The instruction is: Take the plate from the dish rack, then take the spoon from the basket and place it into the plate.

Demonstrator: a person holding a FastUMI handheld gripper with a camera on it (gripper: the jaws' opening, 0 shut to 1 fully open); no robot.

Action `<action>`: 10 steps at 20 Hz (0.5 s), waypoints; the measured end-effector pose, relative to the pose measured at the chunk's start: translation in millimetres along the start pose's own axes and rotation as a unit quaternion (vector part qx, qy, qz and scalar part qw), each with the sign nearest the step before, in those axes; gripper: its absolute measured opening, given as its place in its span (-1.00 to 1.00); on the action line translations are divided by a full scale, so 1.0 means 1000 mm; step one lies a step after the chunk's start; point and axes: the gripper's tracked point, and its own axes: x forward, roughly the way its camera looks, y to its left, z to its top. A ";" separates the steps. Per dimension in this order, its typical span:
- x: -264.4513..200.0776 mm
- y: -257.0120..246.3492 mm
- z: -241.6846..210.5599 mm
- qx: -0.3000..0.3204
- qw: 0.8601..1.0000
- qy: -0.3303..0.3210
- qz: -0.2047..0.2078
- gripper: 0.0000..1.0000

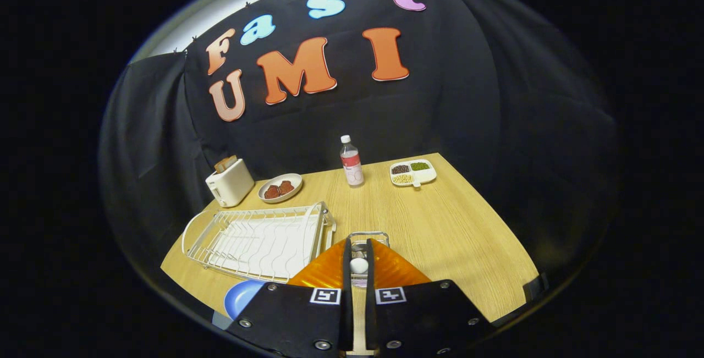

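Note:
My gripper (358, 253) hangs over the small wire basket (367, 235), which stands just right of the dish rack. Its fingers are drawn close together, and a white spoon (358, 265) sits pinched between them, only its rounded white end showing. The rest of the spoon is hidden by the fingers. The blue plate (241, 297) lies flat on the table at the rack's near corner, to the left of my fingers and partly hidden by the gripper body. The white wire dish rack (258, 240) stands with nothing in it.
At the back of the wooden table (456, 237) stand a white toaster (230, 183), a plate of red food (280, 187), a clear bottle (351, 161) and a divided dish of beans (413, 172). The right half of the table is bare wood.

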 end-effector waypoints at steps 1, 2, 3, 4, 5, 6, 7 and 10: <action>-0.007 0.003 0.004 -0.001 1.000 -0.005 0.007 -0.83; -0.013 0.009 0.007 -0.002 1.000 -0.009 0.019 -0.83; -0.019 0.016 0.009 -0.001 0.999 -0.010 0.032 -0.83; -0.025 0.023 0.010 0.001 0.999 -0.011 0.046 -0.83; -0.031 0.032 0.009 0.001 0.998 -0.012 0.060 -0.83; -0.036 0.038 0.008 0.002 0.997 -0.014 0.071 -0.83; -0.041 0.049 0.005 -0.003 0.996 -0.012 0.088 -0.84; -0.050 0.075 -0.010 -0.024 0.991 -0.003 0.131 -0.83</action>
